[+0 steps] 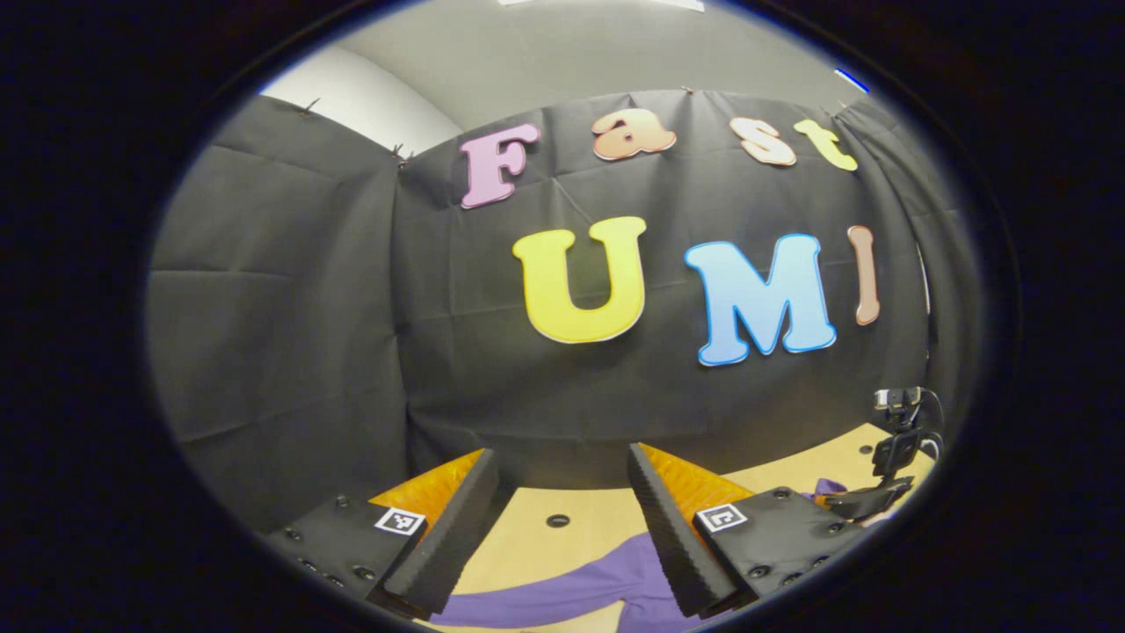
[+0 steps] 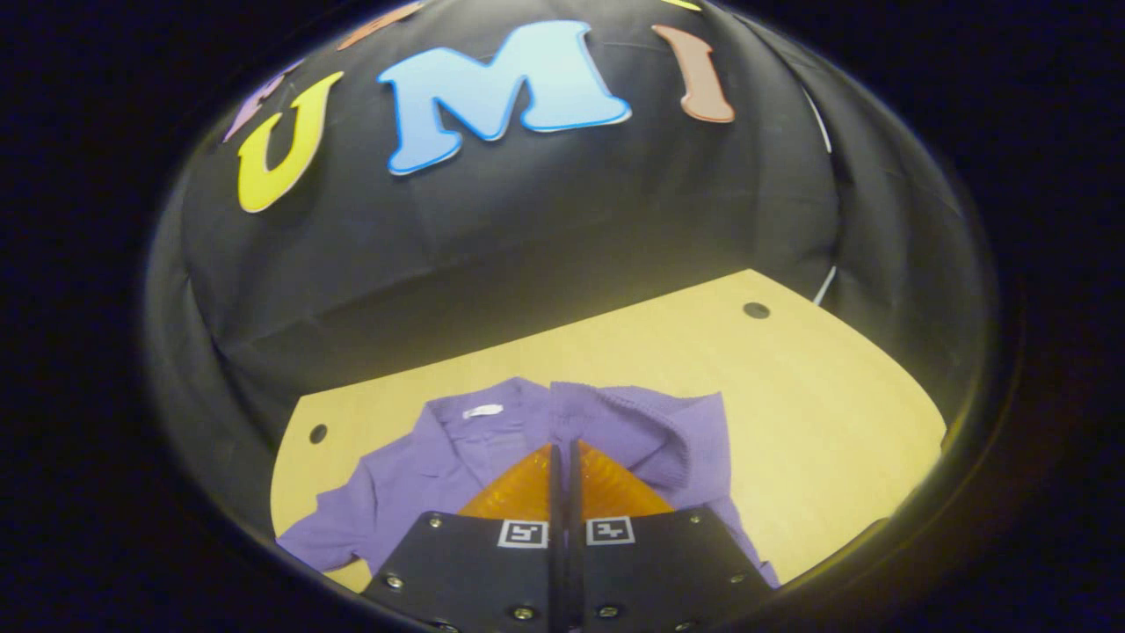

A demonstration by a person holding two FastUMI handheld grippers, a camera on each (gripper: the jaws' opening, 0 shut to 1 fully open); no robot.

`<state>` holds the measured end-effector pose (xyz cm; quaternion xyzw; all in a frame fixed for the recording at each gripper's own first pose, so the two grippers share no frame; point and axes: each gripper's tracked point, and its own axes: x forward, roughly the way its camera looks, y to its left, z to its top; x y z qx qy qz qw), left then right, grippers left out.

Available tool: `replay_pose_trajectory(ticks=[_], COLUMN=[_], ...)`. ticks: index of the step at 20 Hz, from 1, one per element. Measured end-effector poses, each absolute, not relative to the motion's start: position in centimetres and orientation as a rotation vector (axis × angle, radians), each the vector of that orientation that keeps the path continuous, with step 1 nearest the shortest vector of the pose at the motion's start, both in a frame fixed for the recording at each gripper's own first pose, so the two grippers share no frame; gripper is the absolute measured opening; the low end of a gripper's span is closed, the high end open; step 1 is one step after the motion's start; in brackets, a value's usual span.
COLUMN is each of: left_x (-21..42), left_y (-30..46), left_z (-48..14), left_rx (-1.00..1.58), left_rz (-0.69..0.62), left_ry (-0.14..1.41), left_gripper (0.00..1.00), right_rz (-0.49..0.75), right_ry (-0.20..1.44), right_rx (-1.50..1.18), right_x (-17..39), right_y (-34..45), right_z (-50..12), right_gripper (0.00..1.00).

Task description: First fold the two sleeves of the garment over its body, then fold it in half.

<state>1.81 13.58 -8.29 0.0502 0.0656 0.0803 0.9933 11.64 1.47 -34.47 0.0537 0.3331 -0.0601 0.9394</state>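
The left gripper (image 1: 562,479) has its fingers spread wide, with nothing between them, above the wooden table (image 1: 527,545); a strip of the purple garment (image 1: 580,589) lies just below and ahead of its tips. The right gripper (image 2: 562,453) has its fingers pressed together, whether on cloth I cannot tell, over the garment spread on the table, a sleeve (image 2: 330,527) trailing to its left.

My left gripper (image 1: 558,479) and right gripper (image 2: 562,457) wear black screwed plates, each bearing a small square black-and-white marker.
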Motion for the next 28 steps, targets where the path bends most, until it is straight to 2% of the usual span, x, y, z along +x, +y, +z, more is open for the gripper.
replay_pose_trajectory(ticks=[5, 13, 16, 21, 26, 27, 28], left_x=[-0.5, -5.3, -6.5, -6.6, -7.2, -7.5, -7.5], left_y=[20.2, 28.4, 30.1, 30.7, 32.0, 32.3, 32.6], left_z=[-8.9, -10.1, -10.8, -14.6, -21.9, -23.6, -25.1], left_rx=[0.144, 0.160, 0.154, 0.128, 0.043, 0.029, 0.015], left_rz=[0.258, 0.415, 0.445, 0.420, 0.409, 0.411, 0.410], left_ry=[0.152, 0.203, 0.220, 0.279, 0.392, 0.416, 0.443], left_gripper=[0.94, 0.94, 0.94, 0.95, 0.95, 0.96, 0.98], right_rz=[0.023, 0.231, 0.260, 0.265, 0.266, 0.268, 0.276], right_ry=[0.710, 0.770, 0.783, 0.764, 0.777, 0.783, 0.790], right_rx=[0.054, -0.036, -0.063, -0.095, -0.095, -0.096, -0.093], right_x=[12.1, 9.6, 8.6, 7.9, 6.8, 6.5, 6.2], right_y=[11.0, 22.6, 24.1, 24.4, 23.8, 23.6, 23.6], right_z=[-36.5, -39.8, -40.4, -40.3, -40.0, -40.1, -40.1], right_gripper=[0.01, 0.01, 0.01, 0.01, 0.01, 0.06, 0.07])
